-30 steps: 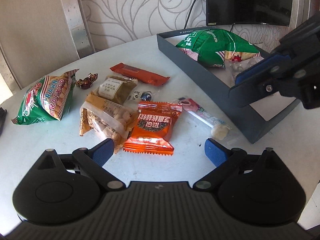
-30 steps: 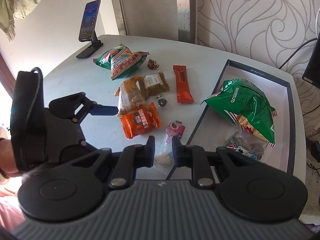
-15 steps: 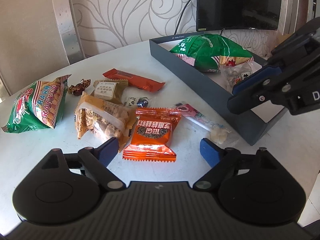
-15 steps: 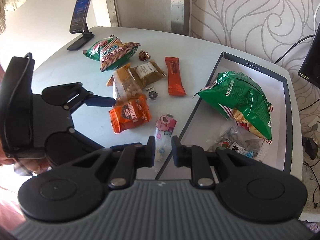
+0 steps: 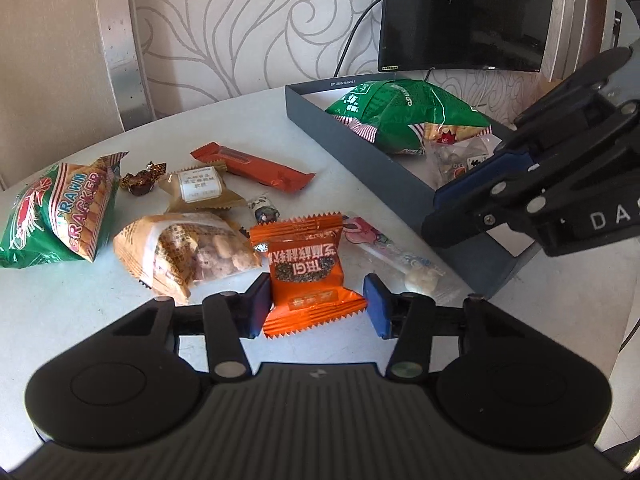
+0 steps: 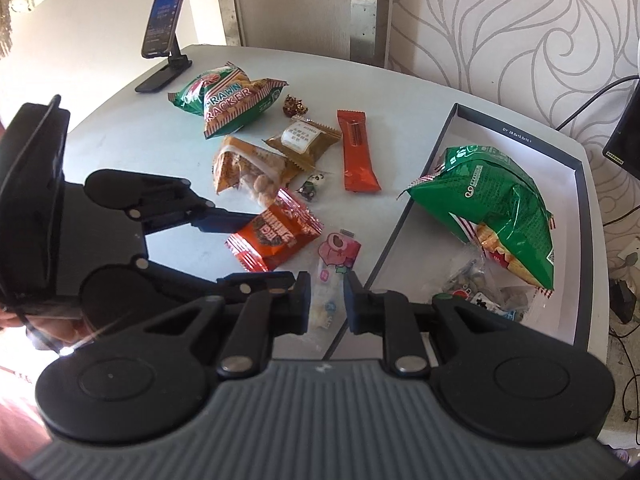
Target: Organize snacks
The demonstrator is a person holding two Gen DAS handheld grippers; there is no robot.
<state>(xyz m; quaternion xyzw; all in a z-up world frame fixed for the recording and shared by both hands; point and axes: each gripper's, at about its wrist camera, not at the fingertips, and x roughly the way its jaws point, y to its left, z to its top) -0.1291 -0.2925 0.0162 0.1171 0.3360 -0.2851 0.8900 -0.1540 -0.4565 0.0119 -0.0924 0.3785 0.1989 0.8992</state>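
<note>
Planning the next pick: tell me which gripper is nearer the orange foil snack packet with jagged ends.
Left. The left gripper has just closed, its blue pads at the orange foil snack packet's sides. The right gripper hovers shut and empty beside the dark tray.

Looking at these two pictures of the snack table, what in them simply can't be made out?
- Small packets in the box: right wrist view, partly under the green bag, print too small.
- Clear candy strip: lower end hidden behind the right gripper.
- Orange packet: left wrist view, the left gripper has just been closing on it; its left edge is hidden by one finger.
</note>
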